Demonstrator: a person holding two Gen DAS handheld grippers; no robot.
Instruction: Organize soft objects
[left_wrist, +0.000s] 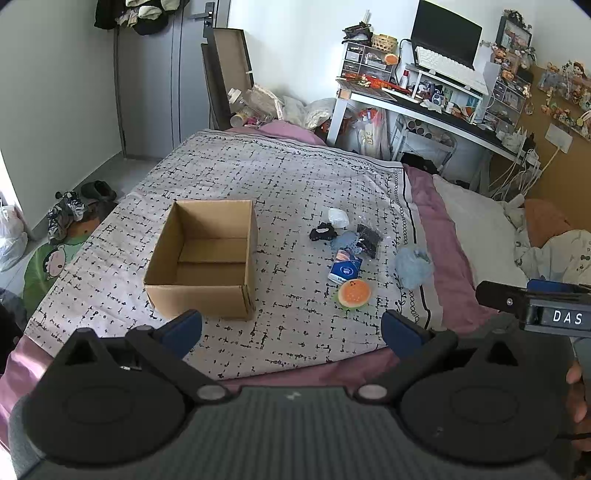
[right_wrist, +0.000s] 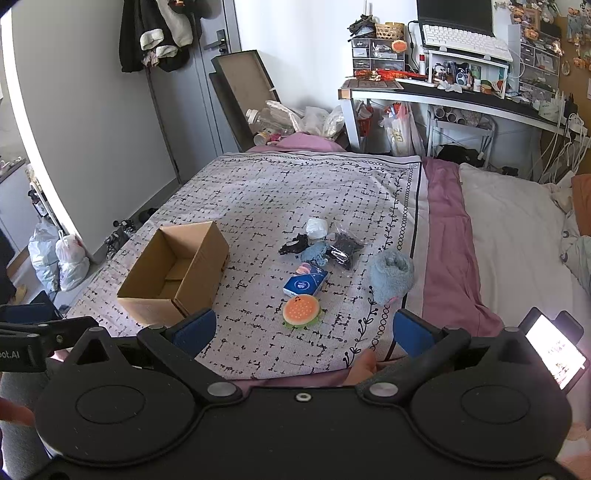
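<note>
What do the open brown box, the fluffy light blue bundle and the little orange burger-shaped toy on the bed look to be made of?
The open brown box looks like plain matte cardboard, with folded flaps and creases. The fluffy light blue bundle seems to be fleecy cloth with a fuzzy nap. The orange burger-shaped toy looks smooth, probably foam or soft plastic; I cannot be sure.
</note>
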